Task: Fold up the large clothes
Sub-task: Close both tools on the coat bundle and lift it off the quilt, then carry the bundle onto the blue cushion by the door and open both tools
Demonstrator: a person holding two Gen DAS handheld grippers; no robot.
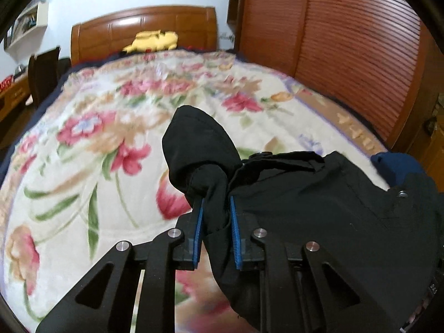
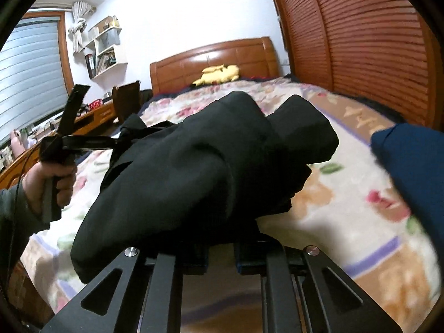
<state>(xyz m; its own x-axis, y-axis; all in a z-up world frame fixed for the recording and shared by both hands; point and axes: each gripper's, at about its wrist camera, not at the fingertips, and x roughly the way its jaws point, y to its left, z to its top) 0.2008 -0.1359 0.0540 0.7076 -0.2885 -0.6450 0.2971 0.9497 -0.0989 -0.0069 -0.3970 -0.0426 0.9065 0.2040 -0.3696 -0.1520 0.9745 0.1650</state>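
While bunched above the floral blanket (image 1: 83, 166), black garment (image 2: 194, 166) between both grippers' clamped fingers (image 1: 198, 222).

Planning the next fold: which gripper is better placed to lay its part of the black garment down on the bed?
Probably left: the left gripper visibly pinches the black garment over open floral blanket; the right gripper's fingers are buried under cloth.

Black garment (image 1: 305, 199), thick matte fabric with snap buttons, bunched and lifted. A gathered fold sits pinched between the blue pads of the left tongs (image 1: 216, 208); a rounded lobe bulges up just beyond their tips, the rest spreads right. In the right wrist view it (image 2: 199, 166) drapes in a crumpled heap over the right tongs (image 2: 220, 252), hiding their tips.
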